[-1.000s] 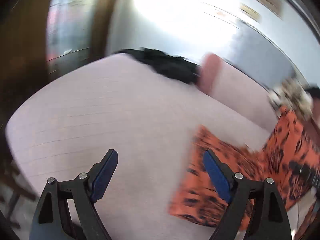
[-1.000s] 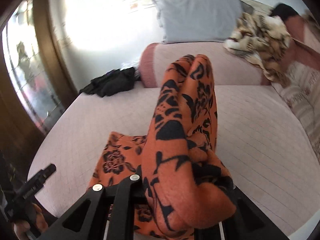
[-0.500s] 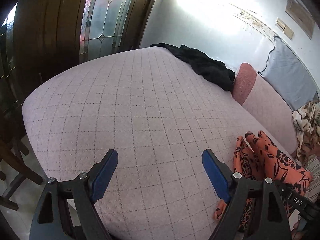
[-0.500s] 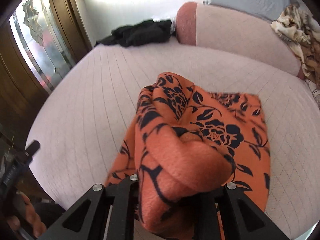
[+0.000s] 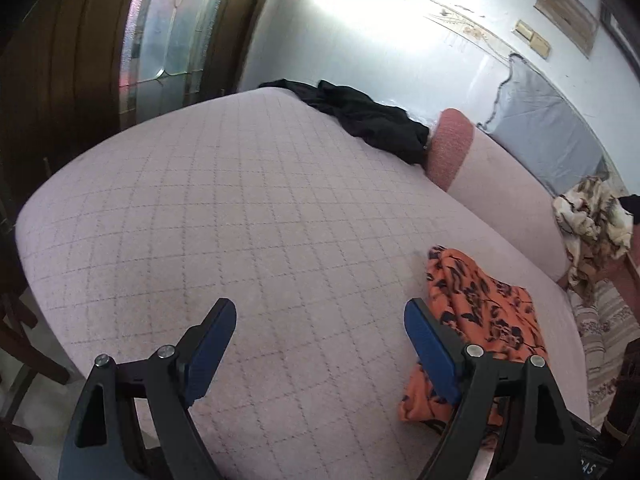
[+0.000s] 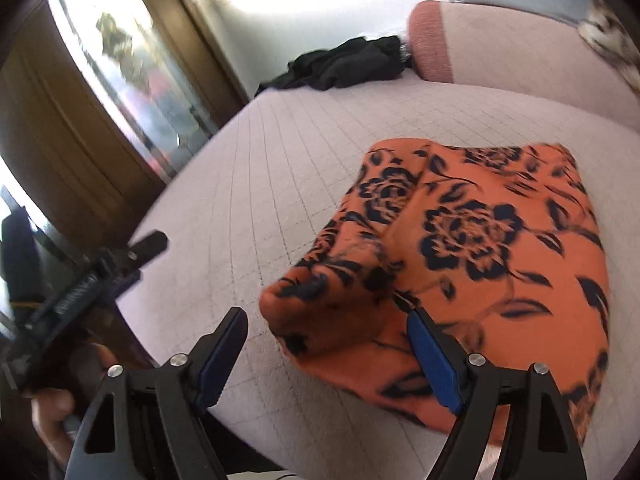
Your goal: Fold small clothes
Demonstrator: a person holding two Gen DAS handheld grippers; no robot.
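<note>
An orange garment with black flowers (image 6: 480,232) lies folded on the pale pink quilted bed (image 6: 280,160). My right gripper (image 6: 326,320) hovers at its near left corner. Its jaws are opening, and the rolled corner sits between the blue pads (image 6: 436,364) without being pressed. In the left wrist view the same garment (image 5: 480,308) lies just right of my left gripper (image 5: 320,312), which stands wide open over bare quilt. The left gripper's tip (image 6: 148,244) also shows at the left of the right wrist view, held by a hand (image 6: 52,408).
A black garment (image 5: 372,124) lies crumpled at the far edge of the bed beside a pink bolster (image 5: 448,148). A grey pillow (image 5: 548,132) and a beige patterned cloth heap (image 5: 592,216) are at the back right. A wooden door with glass (image 5: 168,40) stands left.
The right gripper came down with the lifted orange garment, laid it over itself on the bed and opened. The left gripper stayed open, with the garment now lying flat to its right.
</note>
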